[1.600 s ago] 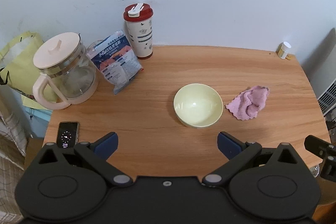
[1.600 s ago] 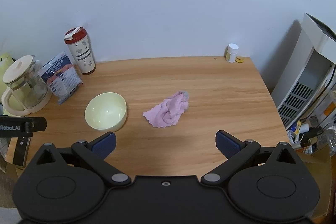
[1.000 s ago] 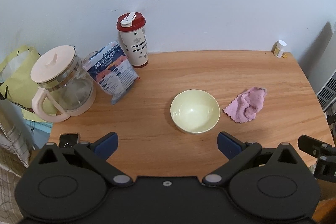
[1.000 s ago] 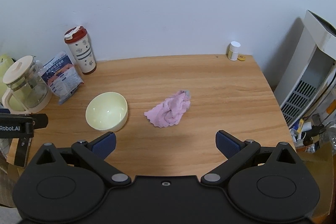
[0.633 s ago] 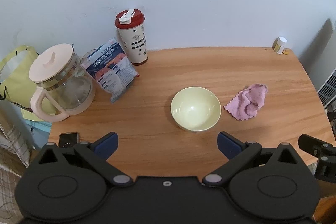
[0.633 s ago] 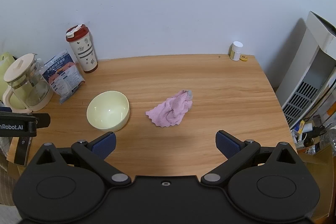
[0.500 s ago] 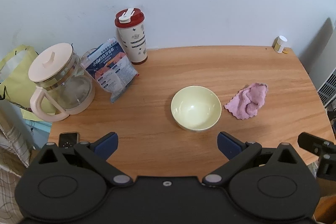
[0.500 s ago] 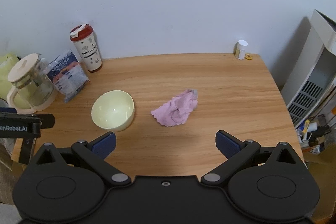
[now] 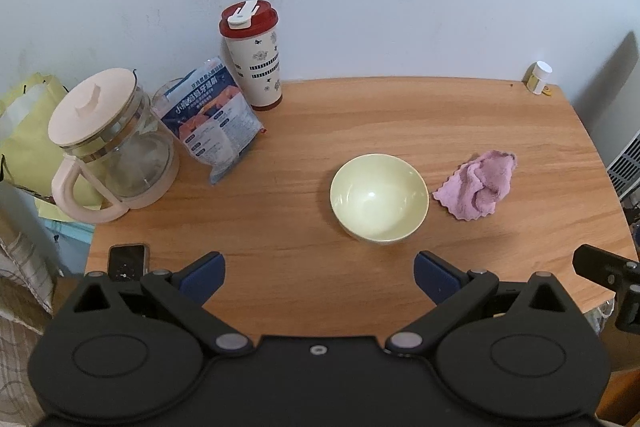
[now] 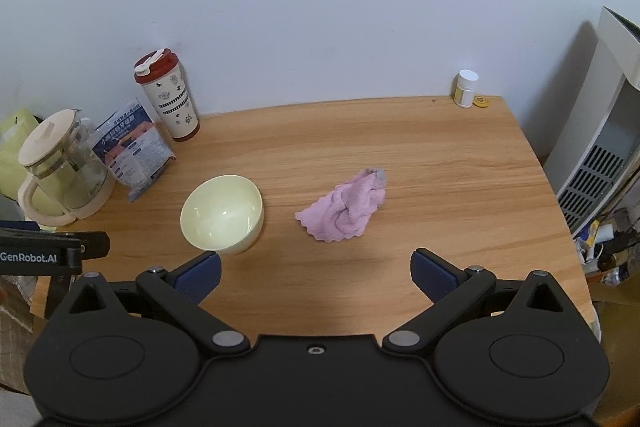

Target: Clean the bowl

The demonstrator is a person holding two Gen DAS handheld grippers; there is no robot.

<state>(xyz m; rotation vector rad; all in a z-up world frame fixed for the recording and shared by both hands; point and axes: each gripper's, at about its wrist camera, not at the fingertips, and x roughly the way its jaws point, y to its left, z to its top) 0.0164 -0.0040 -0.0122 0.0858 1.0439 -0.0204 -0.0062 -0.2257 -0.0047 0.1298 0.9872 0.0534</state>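
A: Where is the bowl found?

B: The pale yellow bowl is set upright on the wooden table, near the middle. Its inside is seen empty and glossy.

A: And the cloth?

B: A crumpled pink cloth is laid just beside the bowl, on the side away from the jug, not touching it. In the right wrist view the cloth is seen between the bowl and the small white-capped bottle, which is stood at the table's far corner, well apart from the bowl.

A: What is placed on the bowl's other side?

B: A glass jug with a cream lid, a blue printed packet and a red-lidded tumbler are grouped there, the tumbler against the wall. A phone is laid at the table edge nearest the jug.

A: How are the tools held?

B: The left gripper is held above the near edge, in front of the bowl, its blue-padded fingers spread wide with nothing gripped. The right gripper is likewise spread wide and empty, and is pointed toward the cloth.
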